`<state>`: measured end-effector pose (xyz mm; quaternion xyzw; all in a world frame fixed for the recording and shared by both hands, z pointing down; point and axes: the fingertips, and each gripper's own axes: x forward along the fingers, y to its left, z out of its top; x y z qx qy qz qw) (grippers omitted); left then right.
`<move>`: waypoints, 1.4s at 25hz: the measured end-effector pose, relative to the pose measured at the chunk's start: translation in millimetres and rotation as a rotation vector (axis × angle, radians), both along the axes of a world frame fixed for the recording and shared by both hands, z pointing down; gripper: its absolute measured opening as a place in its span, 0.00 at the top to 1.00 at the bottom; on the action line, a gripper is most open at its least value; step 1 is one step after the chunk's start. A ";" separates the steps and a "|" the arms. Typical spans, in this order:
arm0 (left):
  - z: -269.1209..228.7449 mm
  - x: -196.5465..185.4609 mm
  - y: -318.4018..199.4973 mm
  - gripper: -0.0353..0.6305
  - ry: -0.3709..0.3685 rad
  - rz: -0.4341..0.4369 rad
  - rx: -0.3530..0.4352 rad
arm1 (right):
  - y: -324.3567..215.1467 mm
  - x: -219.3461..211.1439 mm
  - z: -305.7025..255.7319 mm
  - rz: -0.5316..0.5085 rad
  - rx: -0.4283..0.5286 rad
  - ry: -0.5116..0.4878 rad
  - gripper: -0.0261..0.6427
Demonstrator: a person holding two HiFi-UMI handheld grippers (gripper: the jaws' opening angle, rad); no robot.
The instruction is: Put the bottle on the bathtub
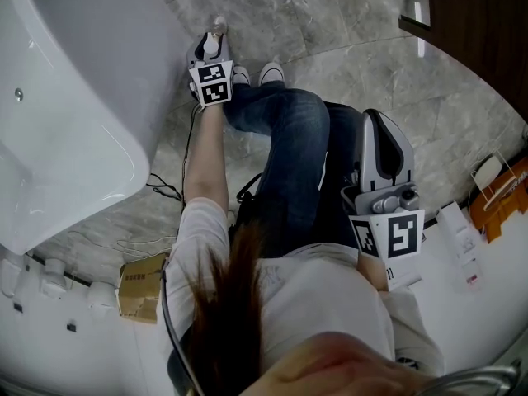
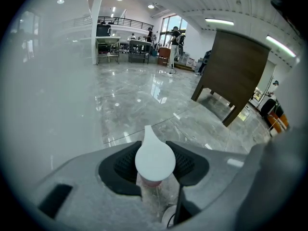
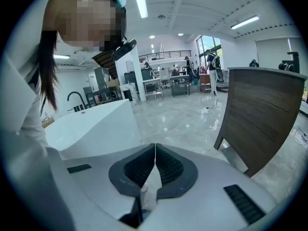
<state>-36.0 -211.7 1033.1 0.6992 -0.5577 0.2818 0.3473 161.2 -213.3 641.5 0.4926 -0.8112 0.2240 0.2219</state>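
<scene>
Two grippers are in my hands. The left gripper [image 1: 212, 46] is stretched forward at the end of my arm, beside the outer wall of the white bathtub [image 1: 74, 97] and over the grey marble floor [image 1: 330, 23], near my white shoes [image 1: 271, 73]. Its fingers [image 2: 122, 166] pinch a clear bottle [image 2: 154, 159] just below its white teardrop-shaped cap, and the bottle stands upright between them. The bottle is not on the tub. The right gripper [image 3: 155, 158] is drawn in close at my right side. Its fingers [image 3: 139, 167] are pressed together with nothing between them. A dark wooden cabinet [image 2: 236, 71] stands on legs across the floor.
</scene>
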 end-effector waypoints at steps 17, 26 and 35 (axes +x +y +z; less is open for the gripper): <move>13.3 16.6 -0.6 0.71 -0.016 0.033 -0.074 | -6.2 -0.5 -6.5 0.054 -0.035 -0.015 0.94; 19.3 23.8 -0.1 0.67 0.008 0.097 -0.092 | -8.3 5.7 -4.1 0.078 -0.040 0.002 0.94; -38.8 15.8 -5.4 0.52 0.027 0.057 -0.077 | 5.9 1.2 -29.7 0.082 -0.130 -0.015 0.94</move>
